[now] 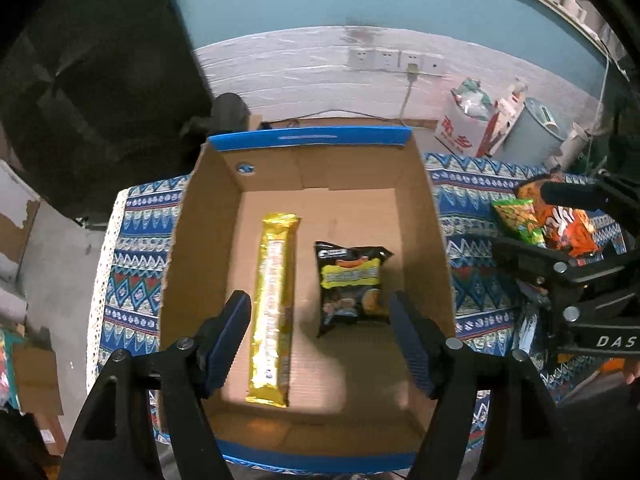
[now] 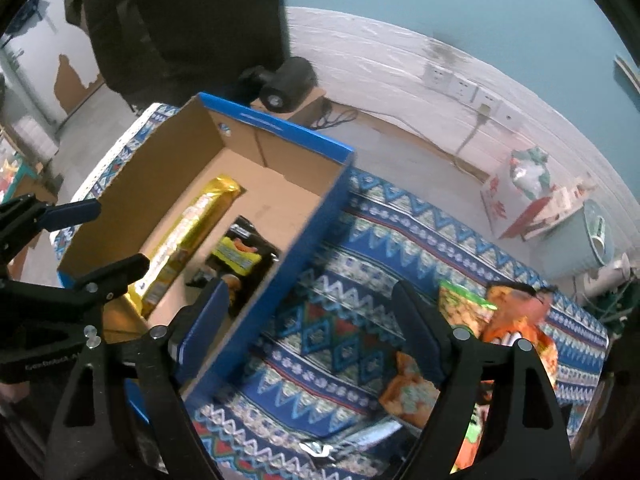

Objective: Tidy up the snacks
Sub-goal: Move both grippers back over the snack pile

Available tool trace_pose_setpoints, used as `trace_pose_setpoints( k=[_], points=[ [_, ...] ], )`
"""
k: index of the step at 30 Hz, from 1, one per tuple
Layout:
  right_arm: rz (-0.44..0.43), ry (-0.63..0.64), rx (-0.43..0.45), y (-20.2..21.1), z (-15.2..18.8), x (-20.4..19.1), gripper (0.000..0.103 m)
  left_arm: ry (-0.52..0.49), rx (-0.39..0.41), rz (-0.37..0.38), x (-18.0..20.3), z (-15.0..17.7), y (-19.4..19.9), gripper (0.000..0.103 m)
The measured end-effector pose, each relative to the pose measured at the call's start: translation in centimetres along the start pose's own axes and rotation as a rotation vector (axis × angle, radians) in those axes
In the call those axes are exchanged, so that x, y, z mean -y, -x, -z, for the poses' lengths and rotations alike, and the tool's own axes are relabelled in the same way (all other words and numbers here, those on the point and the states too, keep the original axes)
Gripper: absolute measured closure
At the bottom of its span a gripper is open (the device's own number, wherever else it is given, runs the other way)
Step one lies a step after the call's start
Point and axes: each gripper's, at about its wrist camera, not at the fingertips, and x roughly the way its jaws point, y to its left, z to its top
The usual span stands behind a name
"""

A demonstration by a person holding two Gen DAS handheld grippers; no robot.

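Blue zigzag-patterned tablecloth [image 2: 344,280] carries an open cardboard box [image 1: 424,216] holding a long gold-wrapped bar [image 1: 274,308] and black snack packet [image 1: 352,284] (side by side); left gripper [image 1: 320,320] and right gripper [image 2: 312,312] both gape, empty.

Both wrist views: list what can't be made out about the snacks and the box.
- Gold snack bar, left wrist view: its print is blurred, so the brand is unreadable.
- Black snack packet, right wrist view: its lower part is hidden behind the cardboard box wall and a right gripper finger.
- Orange snack bag, left wrist view: partly covered by the right gripper.
- Snacks at the right wrist view's bottom edge: cut off and blurred; count unclear.
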Motion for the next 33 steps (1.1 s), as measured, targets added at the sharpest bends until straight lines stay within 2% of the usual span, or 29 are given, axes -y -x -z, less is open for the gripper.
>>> trace_pose_setpoints(
  k=[17, 33],
  points=[
    [0.069, -0.107, -0.003, 2.5, 6.0, 8.3, 0.019, -0.12, -0.064, 0.044, 7.9, -0.2, -1.0, 0.029],
    [0.122, -0.215, -0.017, 3.8, 10.9, 15.2, 0.019, -0.18, -0.163, 0.09, 14.6, -0.7, -3.2, 0.029]
  ],
)
